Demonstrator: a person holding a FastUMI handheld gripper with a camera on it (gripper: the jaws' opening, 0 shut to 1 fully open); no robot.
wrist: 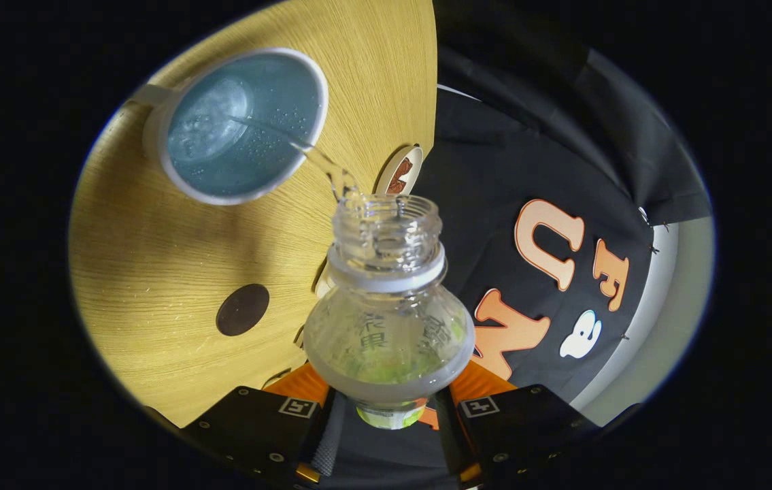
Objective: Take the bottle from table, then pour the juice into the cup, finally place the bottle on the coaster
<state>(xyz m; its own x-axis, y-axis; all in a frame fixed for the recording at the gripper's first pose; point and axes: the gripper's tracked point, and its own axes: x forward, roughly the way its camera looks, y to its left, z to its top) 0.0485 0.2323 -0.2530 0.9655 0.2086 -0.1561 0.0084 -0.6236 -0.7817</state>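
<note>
Here, the claw pinches a tilted bottle from both sides as a thin stream arcs into the cup just beyond its mouth. Tip further and juice may overshoot onto the desk. A coaster lies beside the cup; a dark disc sits nearer.

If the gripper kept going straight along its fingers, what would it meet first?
Probably the cup: the gripper, shut on the tilted bottle, points the bottle's open mouth toward the cup's rim, though depth is unclear.
</note>
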